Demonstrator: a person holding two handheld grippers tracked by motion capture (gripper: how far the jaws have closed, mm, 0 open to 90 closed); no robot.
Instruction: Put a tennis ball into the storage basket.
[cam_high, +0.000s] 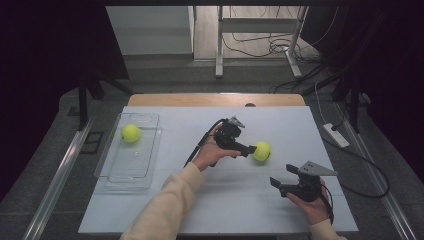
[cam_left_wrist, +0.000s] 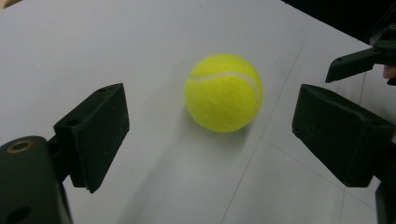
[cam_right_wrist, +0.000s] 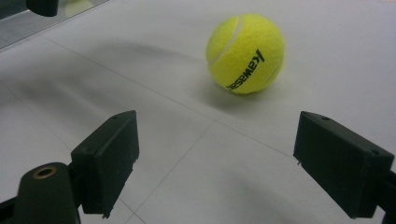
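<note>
A tennis ball (cam_high: 261, 151) lies on the white bench (cam_high: 165, 200) right of centre, well in from every edge, with bare surface all round it except where the left gripper (cam_high: 248, 149) reaches it, jaws spread wide and the ball just ahead of the gap between them. The right gripper (cam_high: 276, 183) hangs nearer the front edge, jaws also released and holding nothing, the ball farther off. The high view adds a clear tray (cam_high: 116, 176) at the bench's left edge holding a second ball (cam_high: 131, 133), while the right gripper view shows black lettering on the near ball.

Hidden / cut off
My right forearm (cam_high: 327, 231) runs off bottom edge in high view; my left gripper (cam_high: 248, 149) covers part of the ball (cam_high: 263, 151); dark surrounds past worktop (cam_high: 280, 125) unreadable.
</note>
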